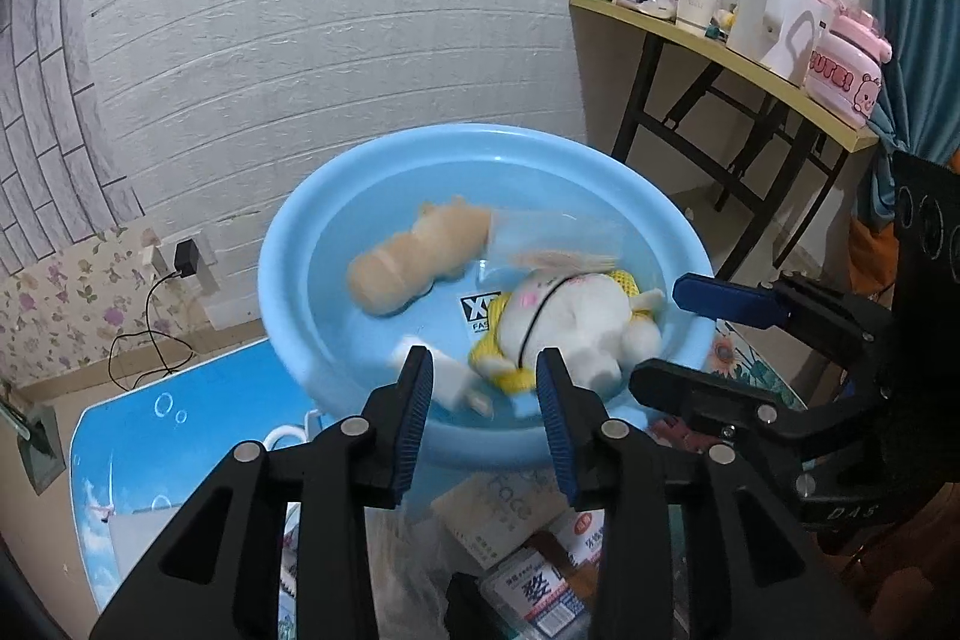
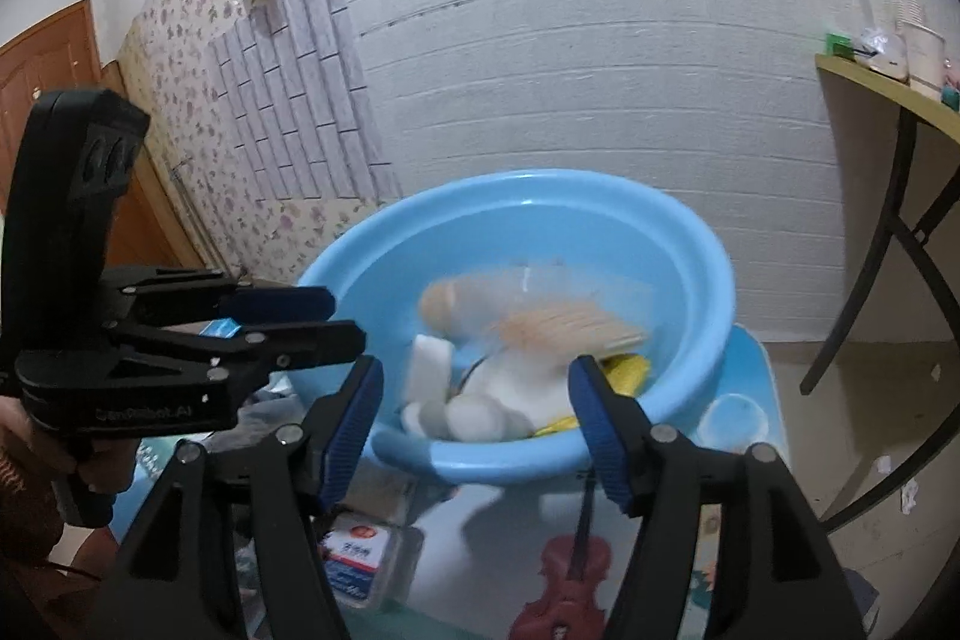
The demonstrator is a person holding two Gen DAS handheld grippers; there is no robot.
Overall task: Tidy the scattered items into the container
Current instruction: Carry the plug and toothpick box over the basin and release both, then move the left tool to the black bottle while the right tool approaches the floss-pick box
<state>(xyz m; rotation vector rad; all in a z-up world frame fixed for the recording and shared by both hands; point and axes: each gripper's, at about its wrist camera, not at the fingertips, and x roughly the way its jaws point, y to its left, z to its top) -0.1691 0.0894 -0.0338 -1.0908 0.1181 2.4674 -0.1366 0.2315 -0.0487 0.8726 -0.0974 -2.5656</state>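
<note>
A light blue basin [image 1: 282,274] sits on a blue patterned mat [image 1: 138,436] in front of a white brick-textured wall, and it holds the gathered things. Going from left to right inside it in the left wrist view: a tan plush toy [image 1: 414,259] lies on its side, a small white block [image 1: 447,379], blurred, is near the front rim, and a white plush toy with yellow knitted clothing [image 1: 570,322] rests against the right wall. A clear packet of pale wooden sticks [image 2: 564,322], also blurred, is above the white plush toy.

The left tool [image 1: 485,421] hovers at the basin's near rim with its blue-padded fingers apart and nothing between them. The right tool [image 2: 477,430] hangs at the rim too, its fingers set wider apart and empty.

Below the tools, outside the basin, a few small boxes and packets [image 1: 528,586] lie scattered, and a small red violin [image 2: 570,580] lies on the mat. At the far right, a side table [image 1: 708,46] carries paper cups and a pink lunch box [image 1: 846,70].
</note>
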